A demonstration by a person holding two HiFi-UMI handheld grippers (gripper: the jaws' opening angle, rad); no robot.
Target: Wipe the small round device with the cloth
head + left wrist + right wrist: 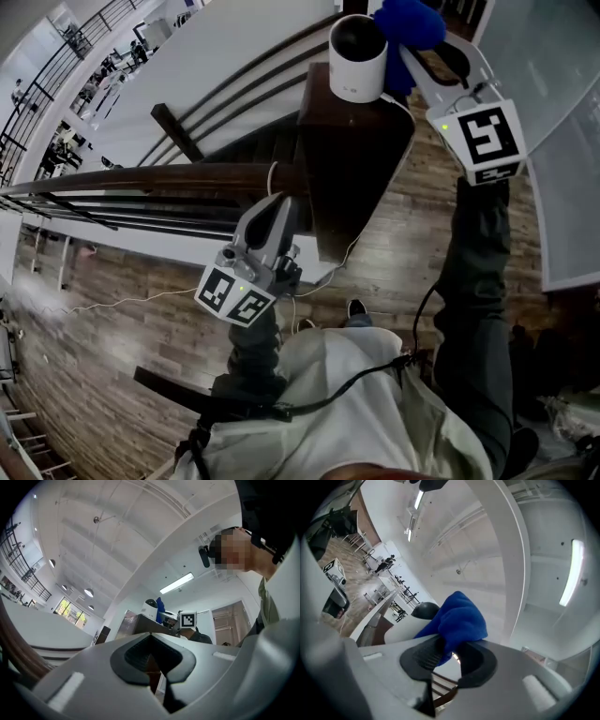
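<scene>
Closest in, pale shirt (347,403) and dark sleeves (473,262) at the bottom of the head view. Just above, left gripper (274,211), low beside the brown railing (141,178), well apart from the action. Jaws together, nothing between them. Confirmed in the left gripper view: pads closed up against each other, only a thin sliver of a gap lower down, no object held.

Up top now: device (356,58), a white cylinder with a black domed top, upright on the flat cap of a dark post (361,169). Right gripper (417,56) reaching in from the right, marker cube (483,136) turned toward the camera, clamped on the blue cloth (408,23). Cloth bunched into a soft wad, pressed up by the device's upper right side, seemingly touching, though hard to call for certain from above.

From the right gripper view: blue wad pinched firmly between the dark pads, bulging out past them, with the device's black dome and white body just behind it to the left.

From the left gripper view, far off and small: device, cloth and cube all together on top of the post.

Below the railing, wood-plank floor (84,366), and a thin white cable (141,300) trailing across it.
</scene>
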